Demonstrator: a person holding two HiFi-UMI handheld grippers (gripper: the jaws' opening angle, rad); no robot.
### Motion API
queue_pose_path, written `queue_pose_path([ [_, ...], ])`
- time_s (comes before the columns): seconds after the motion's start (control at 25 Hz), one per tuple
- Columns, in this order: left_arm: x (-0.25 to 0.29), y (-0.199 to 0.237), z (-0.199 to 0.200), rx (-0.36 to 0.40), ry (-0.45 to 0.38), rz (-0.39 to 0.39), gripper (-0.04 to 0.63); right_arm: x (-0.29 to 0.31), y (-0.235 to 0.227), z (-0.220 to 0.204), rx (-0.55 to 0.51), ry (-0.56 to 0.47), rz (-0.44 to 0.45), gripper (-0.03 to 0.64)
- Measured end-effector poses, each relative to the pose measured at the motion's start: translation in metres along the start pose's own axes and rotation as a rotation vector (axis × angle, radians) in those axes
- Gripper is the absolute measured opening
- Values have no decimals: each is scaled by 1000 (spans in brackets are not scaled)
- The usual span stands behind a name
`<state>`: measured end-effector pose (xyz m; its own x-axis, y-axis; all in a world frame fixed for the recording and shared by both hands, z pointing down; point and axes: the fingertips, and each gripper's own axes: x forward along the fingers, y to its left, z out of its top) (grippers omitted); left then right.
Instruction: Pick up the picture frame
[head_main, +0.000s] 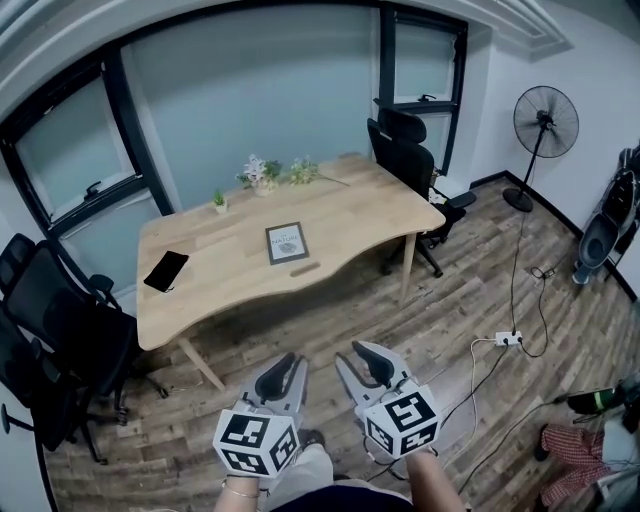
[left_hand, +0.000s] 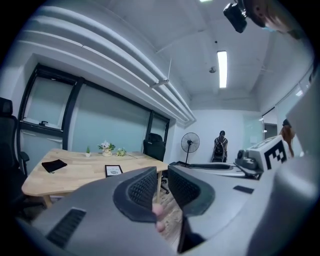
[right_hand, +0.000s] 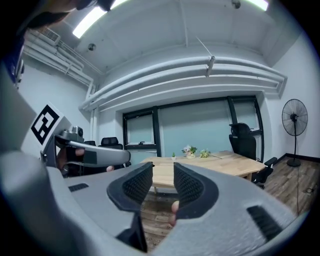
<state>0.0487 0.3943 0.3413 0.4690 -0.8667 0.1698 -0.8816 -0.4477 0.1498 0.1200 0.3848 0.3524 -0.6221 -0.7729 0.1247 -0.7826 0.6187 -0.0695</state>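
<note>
Both tools are held side by side low over the floor, well short of the counter (head_main: 370, 205), pointing roughly at it.

Left tool (left_hand: 161, 175): released, narrow gap between the jaws, nothing in it.

Right tool (right_hand: 163, 170): released, gap a bit wider, nothing in it. I only see floor and counter through it.

Frame (head_main: 286, 243) lies flat near the middle of the counter, untouched and well apart from both tools. A short wood strip (head_main: 305, 268) lies just in front of it on my side, not touching.

Phone (head_main: 166, 270) is flat at the counter's left end, well apart from the frame. Flowers (head_main: 260, 173) and a small plant (head_main: 219, 201) sit at the far edge, behind the frame.

Chair (head_main: 408, 150) is at the counter's far right corner. Fan (head_main: 543, 125) stands on the floor at the right, by the wall.
</note>
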Motion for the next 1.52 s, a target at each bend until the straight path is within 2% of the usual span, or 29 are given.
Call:
queue_pose_path([
  [0.28, 27, 33, 0, -30, 32, -8, 109, 36, -14, 0, 1, 26, -14, 112],
  [0.68, 54, 87, 10, -62, 20, 1, 118, 95, -21, -2, -9, 62, -12, 123],
  [0.88, 67, 106, 16, -68, 24, -22, 133, 121, -23, 3, -21, 72, -15, 123],
  [1.52, 94, 168, 25, -74, 45, -44, 132, 186, -31, 10, -25, 93, -82, 123],
])
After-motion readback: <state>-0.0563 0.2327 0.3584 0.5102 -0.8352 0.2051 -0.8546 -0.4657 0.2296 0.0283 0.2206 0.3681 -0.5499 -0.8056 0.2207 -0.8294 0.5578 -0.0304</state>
